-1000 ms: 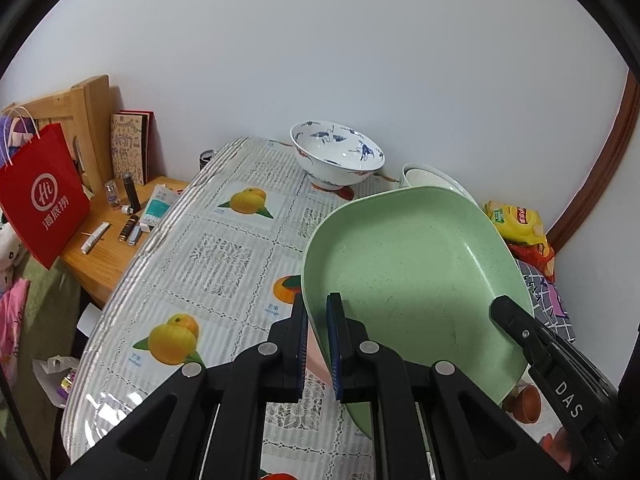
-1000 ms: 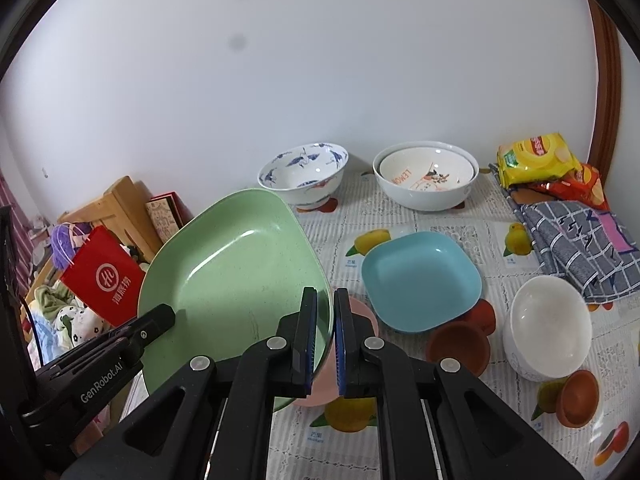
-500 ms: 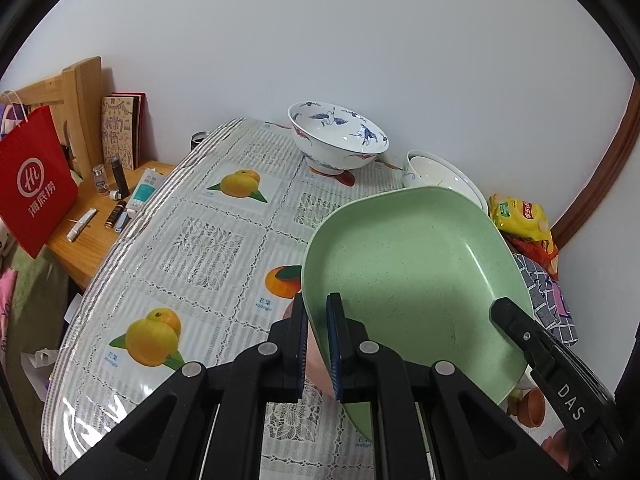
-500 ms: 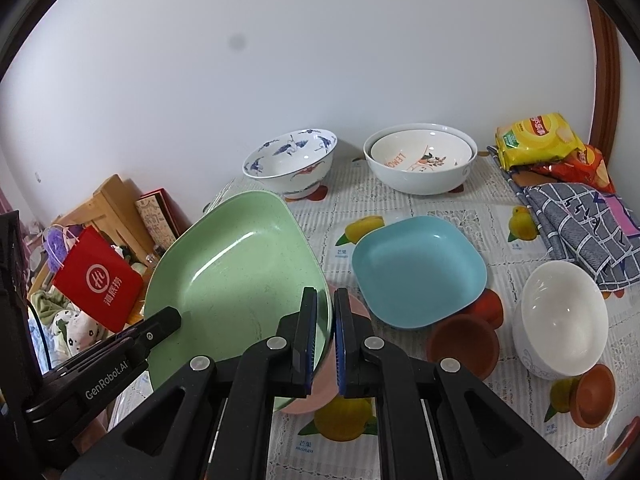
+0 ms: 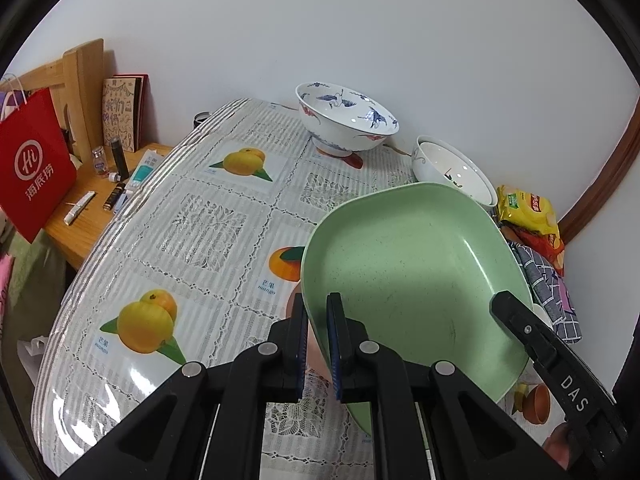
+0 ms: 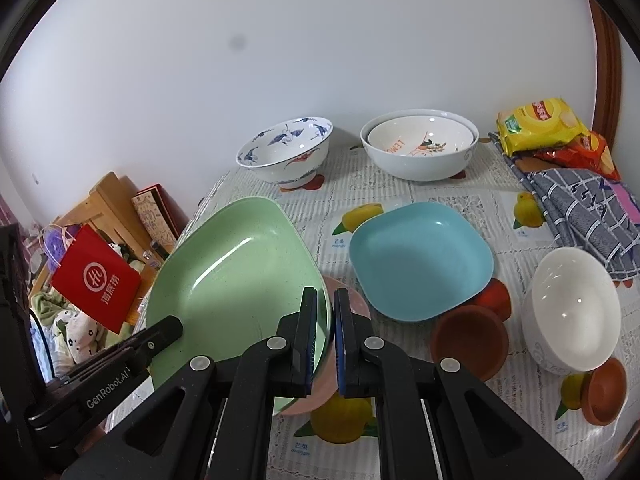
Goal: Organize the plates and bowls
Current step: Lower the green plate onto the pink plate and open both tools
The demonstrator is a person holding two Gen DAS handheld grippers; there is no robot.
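A large green plate (image 5: 416, 276) (image 6: 236, 272) hangs tilted just above a pink plate (image 6: 320, 384) on the table. My left gripper (image 5: 318, 314) is shut on the green plate's left rim, and my right gripper (image 6: 325, 308) is shut on its right rim. A blue square plate (image 6: 422, 260) lies to the right. At the back stand a blue-and-white bowl (image 5: 346, 122) (image 6: 286, 154) and a white patterned bowl nested in a larger one (image 6: 420, 142) (image 5: 452, 172). A white bowl (image 6: 572, 308) and two brown bowls (image 6: 468, 340) (image 6: 604, 390) sit on the right.
The table (image 5: 200, 216) has a fruit-print cloth. Snack bags (image 6: 540, 124) and a checked cloth (image 6: 580, 212) lie at the back right. A wooden side table (image 5: 80, 220) with small items and a red paper bag (image 5: 32, 172) stands off the left edge.
Both grippers have sunk with the green plate, which now hangs closer to the pink plate and the table.
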